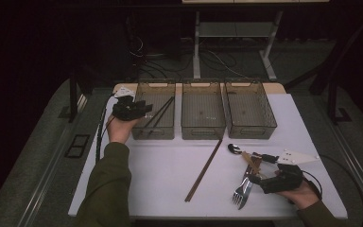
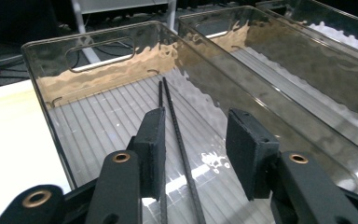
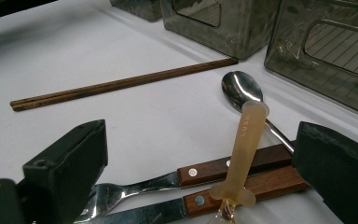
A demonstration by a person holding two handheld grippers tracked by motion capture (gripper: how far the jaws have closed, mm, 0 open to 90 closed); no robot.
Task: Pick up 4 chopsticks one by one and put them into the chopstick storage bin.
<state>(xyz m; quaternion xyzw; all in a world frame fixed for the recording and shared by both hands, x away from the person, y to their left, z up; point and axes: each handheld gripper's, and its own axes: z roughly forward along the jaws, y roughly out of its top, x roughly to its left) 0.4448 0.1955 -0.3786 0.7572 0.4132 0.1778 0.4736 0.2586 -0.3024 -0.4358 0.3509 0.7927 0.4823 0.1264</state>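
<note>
Two black chopsticks (image 2: 175,126) lie inside the left clear bin (image 2: 102,70). My left gripper (image 2: 196,144) hovers open just above them, one jaw on each side; from above it sits at that bin's (image 1: 153,132) left rim (image 1: 131,109). Near the front right of the table lies a pile of cutlery: two wood-handled forks (image 3: 242,165), a steel spoon (image 3: 240,88) and an amber plastic-handled utensil (image 3: 249,135) laid across them. My right gripper (image 3: 200,144) is open low over this pile, jaws on either side of the handles (image 1: 261,170).
A pair of brown chopsticks (image 1: 203,171) lies diagonally mid-table, also in the right gripper view (image 3: 121,84). The middle bin (image 1: 203,130) and right bin (image 1: 253,131) stand at the back. A white mat (image 1: 160,175) covers the table.
</note>
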